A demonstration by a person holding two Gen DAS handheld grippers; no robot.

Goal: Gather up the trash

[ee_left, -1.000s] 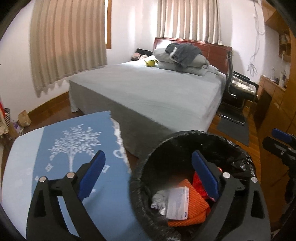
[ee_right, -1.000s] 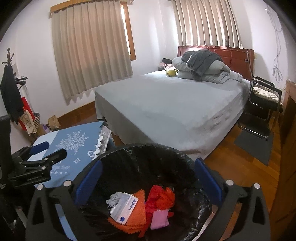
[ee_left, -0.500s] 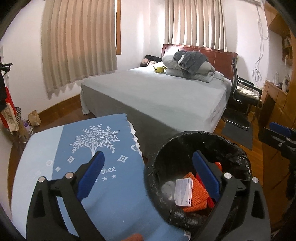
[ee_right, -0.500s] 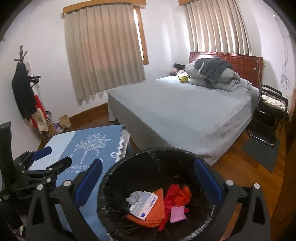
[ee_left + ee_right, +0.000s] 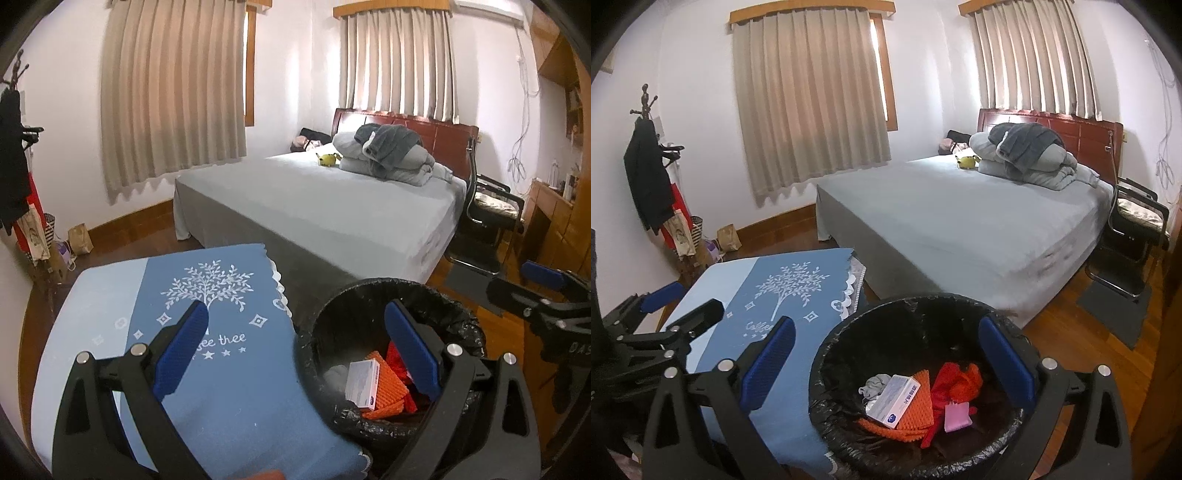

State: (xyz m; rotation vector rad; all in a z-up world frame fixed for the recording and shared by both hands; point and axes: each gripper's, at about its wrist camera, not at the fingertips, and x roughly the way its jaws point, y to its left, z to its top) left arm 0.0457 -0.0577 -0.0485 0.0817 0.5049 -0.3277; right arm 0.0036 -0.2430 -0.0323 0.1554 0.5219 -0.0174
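Observation:
A round bin with a black liner [image 5: 458, 317] [image 5: 849, 343] stands on the floor beside a low table. Inside lie a white carton [image 5: 364, 384] [image 5: 894, 400], an orange ridged piece [image 5: 386, 387] [image 5: 918, 411], red scraps [image 5: 955, 378], a pink bit [image 5: 956, 411] and a grey wad [image 5: 873, 384]. My left gripper [image 5: 295, 347] is open and empty, one finger over the tablecloth, the other over the bin. My right gripper [image 5: 886, 358] is open and empty above the bin. Each gripper shows in the other's view: the right [image 5: 554, 299], the left [image 5: 668, 314].
The low table wears a blue cloth with a white tree print [image 5: 207, 288] [image 5: 790, 288]. Behind it is a grey bed [image 5: 325, 206] [image 5: 960, 210] with folded bedding. A black chair [image 5: 491, 214] [image 5: 1134, 229], a wooden desk [image 5: 554, 221], a coat stand [image 5: 650, 177] and floor bags [image 5: 79, 240] ring the room.
Both grippers have drawn back and risen from the bin, so more of the room and table shows. The trash in the bin has not moved.

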